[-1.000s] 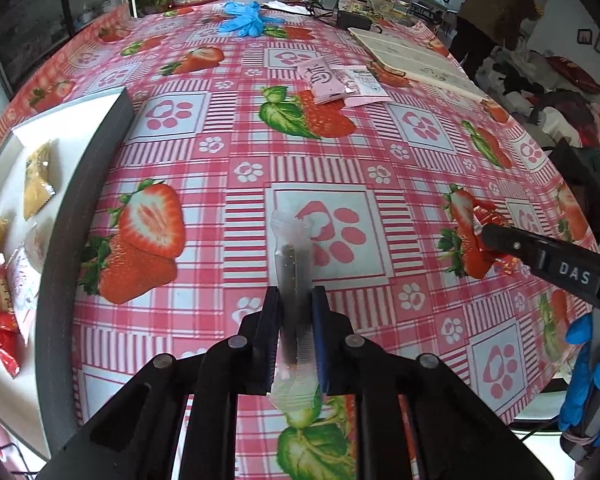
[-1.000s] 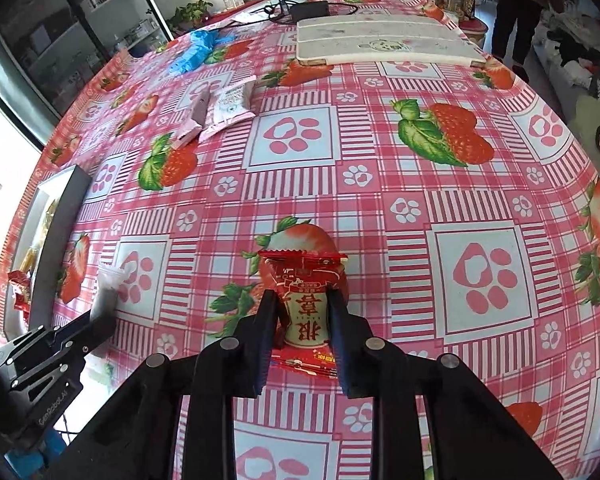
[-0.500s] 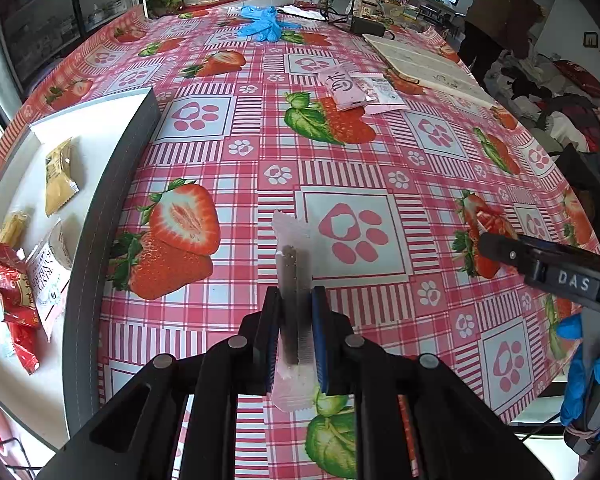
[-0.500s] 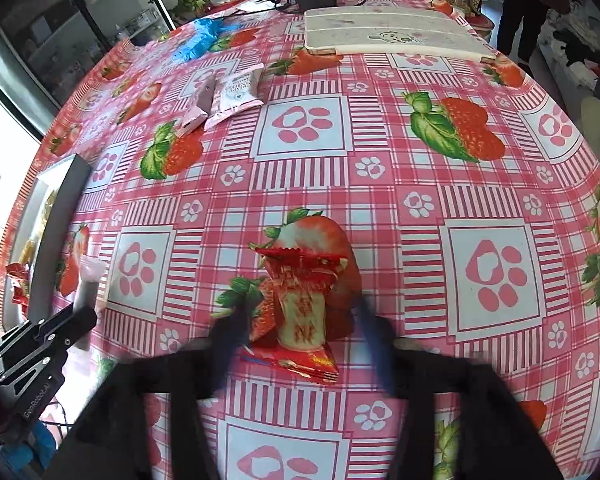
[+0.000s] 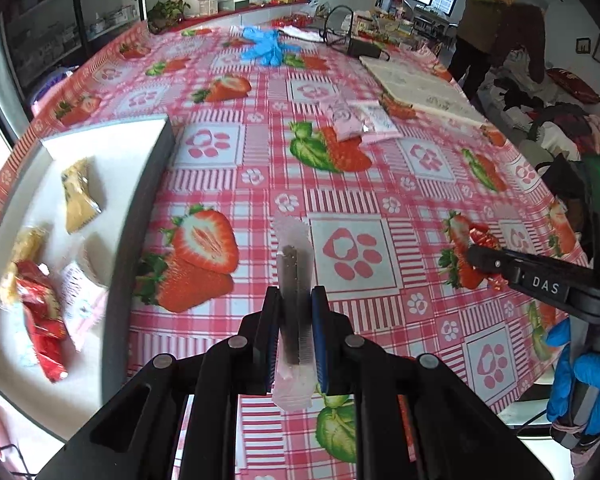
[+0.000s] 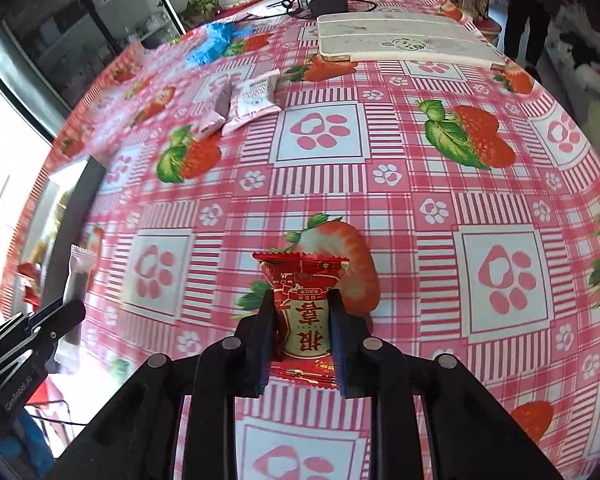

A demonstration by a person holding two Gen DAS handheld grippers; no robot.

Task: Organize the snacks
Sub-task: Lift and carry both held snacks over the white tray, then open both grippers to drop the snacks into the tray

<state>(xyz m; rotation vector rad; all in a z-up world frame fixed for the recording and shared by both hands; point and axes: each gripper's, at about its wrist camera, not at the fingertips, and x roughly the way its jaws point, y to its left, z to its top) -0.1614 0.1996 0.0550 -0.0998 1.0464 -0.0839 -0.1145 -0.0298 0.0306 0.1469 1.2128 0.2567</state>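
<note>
Strawberry-print tablecloth [image 5: 352, 184] under both grippers, left gripper [image 5: 296, 320] clamped on clear packet [image 5: 294, 280], right gripper [image 6: 302, 320] clamped on red packet [image 6: 302, 292], white tray [image 5: 112, 148] at left, cluttered room behind.

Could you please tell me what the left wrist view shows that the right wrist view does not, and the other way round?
Only the left wrist view shows the tray's contents clearly: yellow packets and a red packet; also a blue-gloved hand and a standing person.

Only the right wrist view shows the red snack's printed front, between the right gripper's fingers.

Both show the strawberry tablecloth, the pink packets, and the left gripper holding a clear packet.
</note>
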